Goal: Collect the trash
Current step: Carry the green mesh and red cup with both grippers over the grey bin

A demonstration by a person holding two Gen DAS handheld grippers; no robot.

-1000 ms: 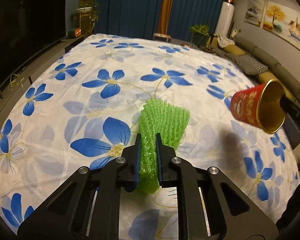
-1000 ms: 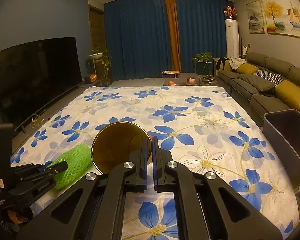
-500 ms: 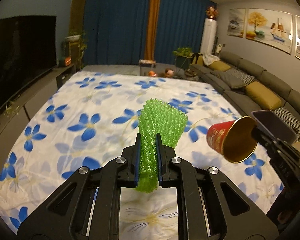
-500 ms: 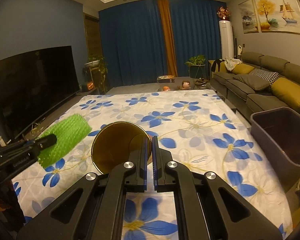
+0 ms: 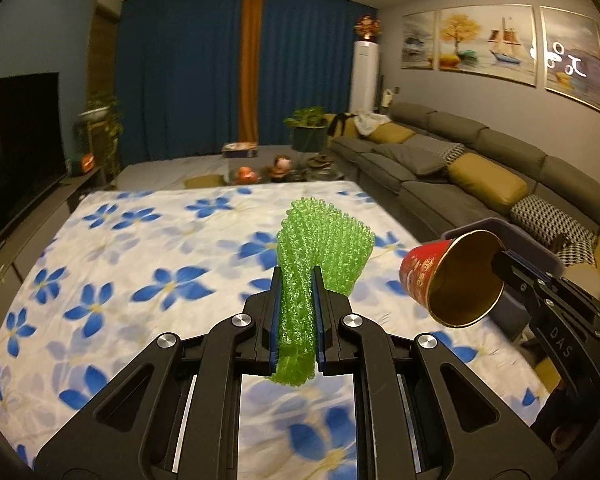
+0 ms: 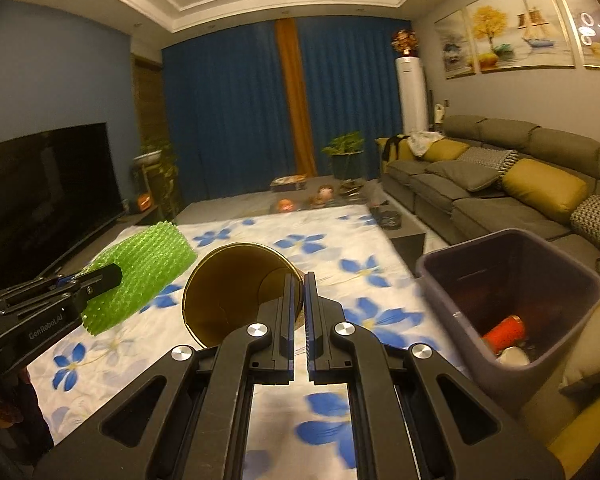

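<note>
Left wrist view: left hand-held gripper point(image 5: 296, 280) angled downward, clamped on green foam net point(image 5: 320, 244); right hand-held gripper point(image 6: 299, 284) pinching cup rim point(image 6: 236, 292).

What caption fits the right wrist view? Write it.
Right gripper pinching a gold-lined cup, trash bin to its right.

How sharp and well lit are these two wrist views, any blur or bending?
Left wrist view: dim warm room light, the white cloth with blue flowers smeared by motion, the green foam net sleeve crisp. Right wrist view: the same dimness, fisheye curving the ceiling, the dark plastic bin fairly sharp.
</note>
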